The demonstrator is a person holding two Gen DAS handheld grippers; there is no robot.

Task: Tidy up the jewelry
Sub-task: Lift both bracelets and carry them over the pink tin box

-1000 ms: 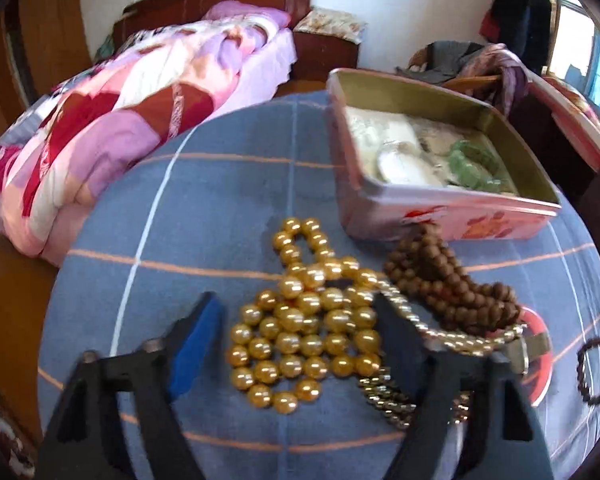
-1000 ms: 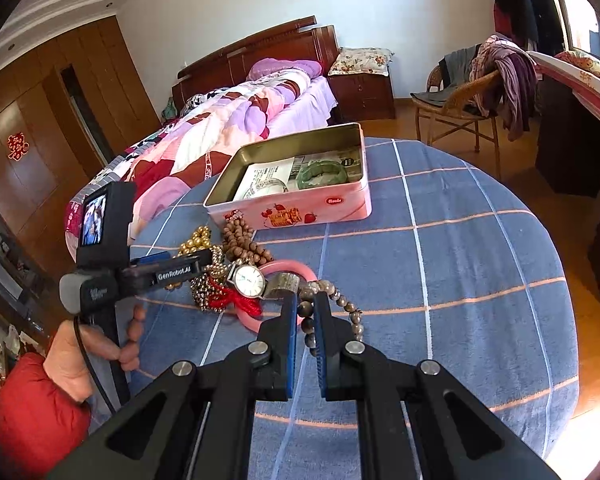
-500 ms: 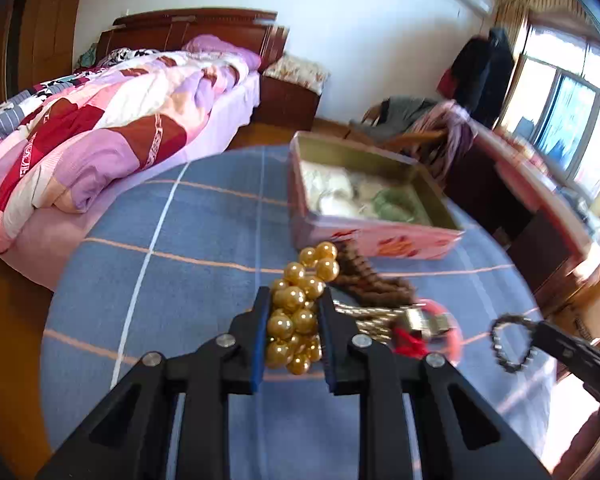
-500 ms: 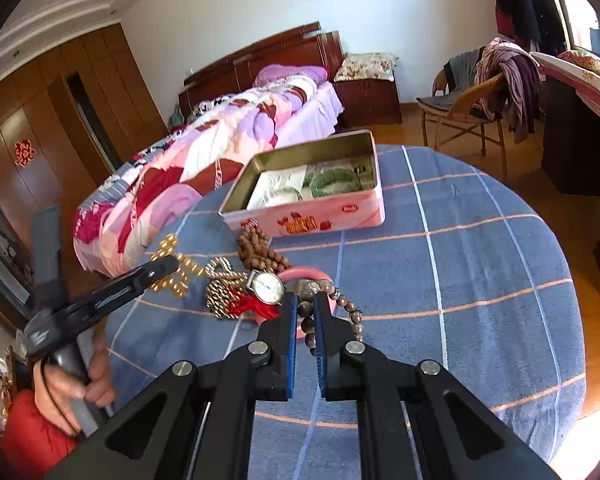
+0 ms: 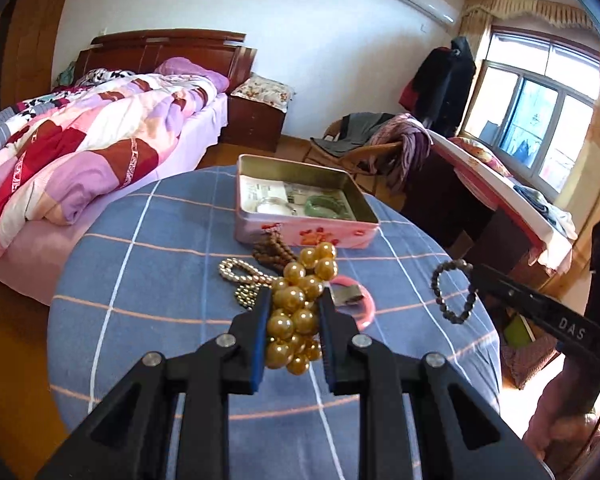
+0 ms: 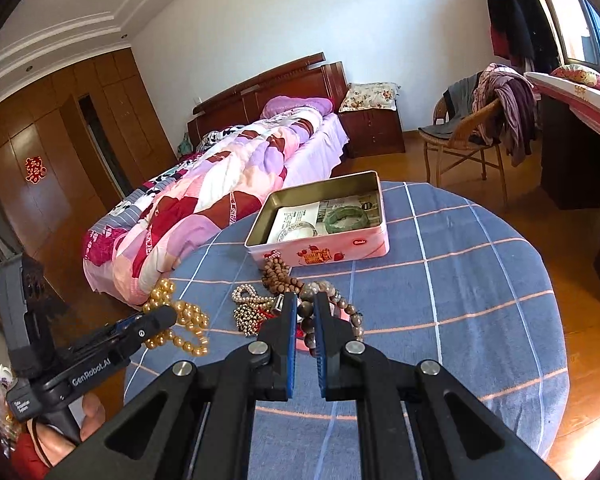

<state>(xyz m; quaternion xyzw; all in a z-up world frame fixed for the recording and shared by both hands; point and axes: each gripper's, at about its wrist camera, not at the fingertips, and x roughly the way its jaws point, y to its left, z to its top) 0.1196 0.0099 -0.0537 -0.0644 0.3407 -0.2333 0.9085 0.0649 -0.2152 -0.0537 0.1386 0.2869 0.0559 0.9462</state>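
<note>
My left gripper is shut on a gold bead necklace and holds it above the table; it also shows in the right wrist view. My right gripper is shut on a grey-brown bead bracelet, which hangs from it in the left wrist view. An open pink tin holds a green bangle and a white bangle. Brown wooden beads, a pearl strand and a pink bangle lie in front of the tin.
The round table has a blue checked cloth. A bed with a patchwork quilt stands behind it at the left. A wicker chair with clothes and a dark desk stand at the right.
My left gripper closed on the gold necklace and lifted it off the table. My right gripper rose with the bead bracelet in it.
</note>
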